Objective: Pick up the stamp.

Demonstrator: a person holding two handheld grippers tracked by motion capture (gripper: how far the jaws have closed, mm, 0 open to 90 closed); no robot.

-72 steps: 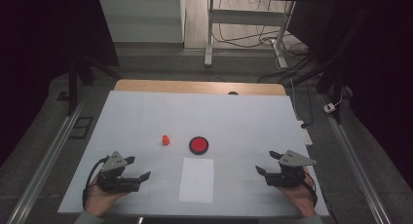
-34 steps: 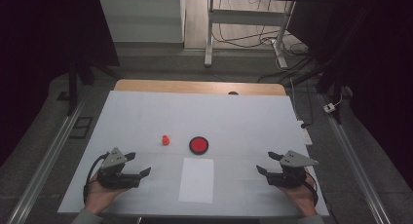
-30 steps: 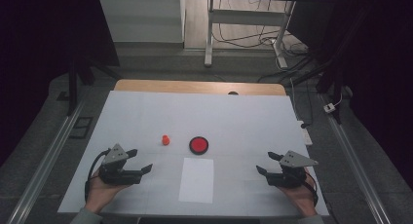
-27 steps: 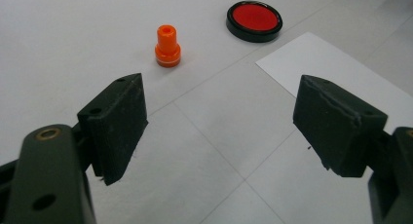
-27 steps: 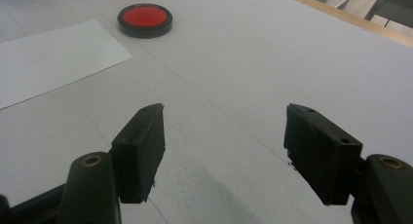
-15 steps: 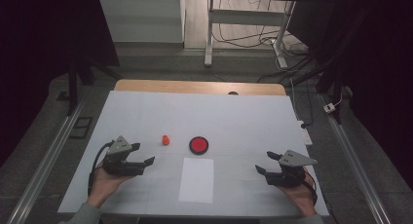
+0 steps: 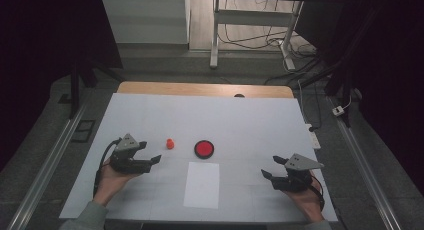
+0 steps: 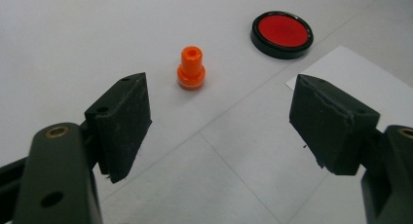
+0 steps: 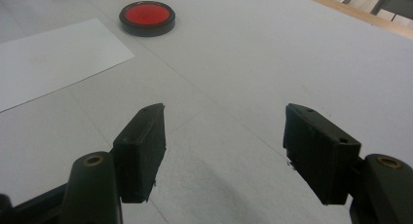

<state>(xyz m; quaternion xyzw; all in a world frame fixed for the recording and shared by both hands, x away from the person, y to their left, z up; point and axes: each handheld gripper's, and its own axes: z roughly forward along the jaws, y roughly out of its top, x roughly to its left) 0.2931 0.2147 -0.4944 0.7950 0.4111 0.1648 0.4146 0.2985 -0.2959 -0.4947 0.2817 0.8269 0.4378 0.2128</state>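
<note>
1. The left gripper (image 8: 219, 117) is held open, its jaws having just narrowed slightly with nothing between them.
2. The small orange peg (image 8: 191, 68), possibly a stamp, stands upright just ahead, beside the red ink pad (image 8: 282, 33).
3. If approached off-centre, the peg could be toppled.
4. The right gripper (image 9: 224, 151) is held open, empty.

I see small orange peg (image 8: 191, 68) standing upright on white table cover, hole in top, wider collar at base. Nothing touches it. In high view it sits at about 9 o'clock from red disc (image 7: 204, 148), near but apart. Disc lies flat: round, red face, black rim, just beyond white sheet's far edge.
</note>
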